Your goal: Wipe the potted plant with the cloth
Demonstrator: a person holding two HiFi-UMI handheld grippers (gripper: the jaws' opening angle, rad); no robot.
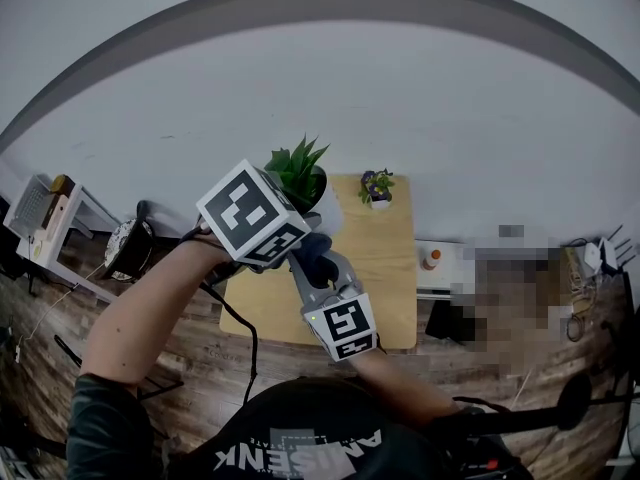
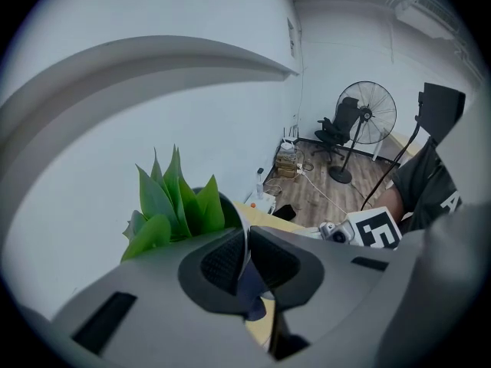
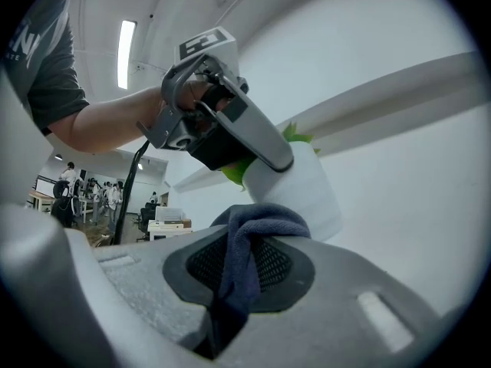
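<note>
The potted plant has spiky green leaves [image 1: 298, 168] in a white pot [image 3: 295, 190]. It is held up over the wooden table [image 1: 385, 268]. My left gripper [image 2: 245, 261] is shut on the pot's thin white rim [image 2: 245, 240], with the leaves [image 2: 173, 202] just to its left. My right gripper [image 3: 245, 263] is shut on a dark blue cloth [image 3: 257, 232]. The bunched cloth lies against the pot's lower side, below the left gripper [image 3: 222, 121]. In the head view the cloth [image 1: 315, 251] sits between the two marker cubes.
A small pot with purple flowers [image 1: 377, 186] stands at the table's far edge. An orange-capped bottle [image 1: 431, 258] is on a low white unit to the right, and a shelf rack [image 1: 45, 213] stands at the left. A floor fan [image 2: 368, 113] and an office chair [image 2: 334, 129] are farther off.
</note>
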